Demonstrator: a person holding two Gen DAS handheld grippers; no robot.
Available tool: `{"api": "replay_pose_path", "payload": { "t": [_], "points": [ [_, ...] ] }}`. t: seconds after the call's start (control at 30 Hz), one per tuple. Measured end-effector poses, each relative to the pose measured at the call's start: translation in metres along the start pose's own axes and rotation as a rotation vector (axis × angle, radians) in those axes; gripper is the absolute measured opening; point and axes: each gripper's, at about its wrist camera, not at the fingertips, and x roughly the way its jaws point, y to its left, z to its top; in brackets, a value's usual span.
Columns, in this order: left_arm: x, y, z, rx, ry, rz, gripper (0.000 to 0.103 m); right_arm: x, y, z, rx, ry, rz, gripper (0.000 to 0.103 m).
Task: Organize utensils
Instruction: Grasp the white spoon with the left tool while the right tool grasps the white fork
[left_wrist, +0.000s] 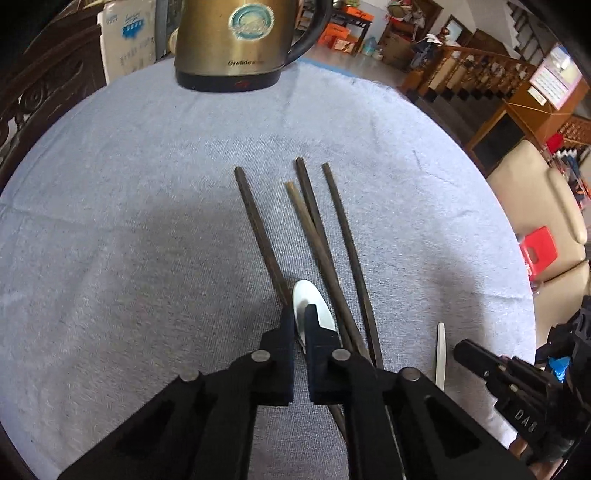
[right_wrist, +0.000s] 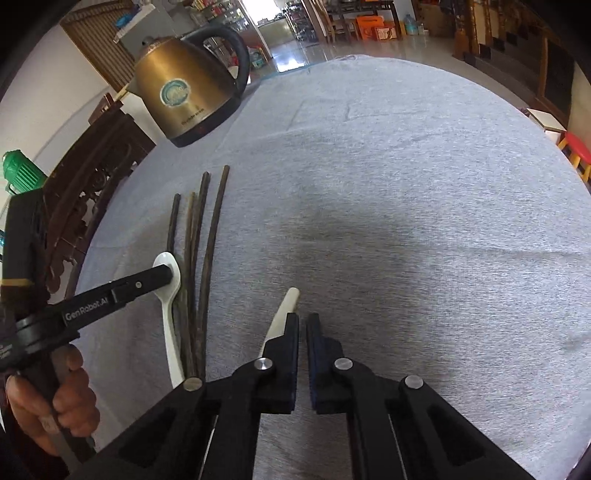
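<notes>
Several dark wooden chopsticks (left_wrist: 321, 240) (right_wrist: 199, 258) lie fanned out on the grey cloth. A white spoon (left_wrist: 308, 295) (right_wrist: 170, 317) rests beside them, bowl pointing away. My left gripper (left_wrist: 299, 314) (right_wrist: 169, 275) is shut on the left rim of that bowl, and white shows in the slit between its jaws. A second white spoon's handle (right_wrist: 286, 306) (left_wrist: 440, 350) lies to the right, its bowl hidden. My right gripper (right_wrist: 303, 321) (left_wrist: 458, 347) is shut, with only cloth in the slit between its jaws. The handle passes under its left finger.
A brass electric kettle (left_wrist: 236, 44) (right_wrist: 184, 88) stands at the far edge of the round table's grey cloth (left_wrist: 110, 221). A carved dark wooden chair (right_wrist: 92, 173) sits at the left. A hand (right_wrist: 70, 406) holds the left gripper. A beige sofa (left_wrist: 535, 206) lies past the right edge.
</notes>
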Motion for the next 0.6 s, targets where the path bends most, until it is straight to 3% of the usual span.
{"api": "replay_pose_path", "payload": {
  "t": [0.23,0.47,0.57,0.6],
  "points": [
    [-0.043,0.007,-0.016,0.118,-0.053,0.006,0.003,-0.016,0.000,-0.005,-0.009,-0.015,0.028,0.005],
    [-0.059,0.034,-0.037,0.107,-0.038,0.027,0.003,-0.006,0.004,0.010,-0.010,0.054,0.002,0.008],
    [-0.055,0.046,-0.045,0.081,-0.008,0.031,0.003,0.004,0.011,0.014,-0.021,0.099,0.015,0.019],
    [-0.054,0.049,-0.047,0.073,0.001,0.028,0.003,0.007,0.014,0.016,-0.029,0.109,0.011,0.030]
  ]
}}
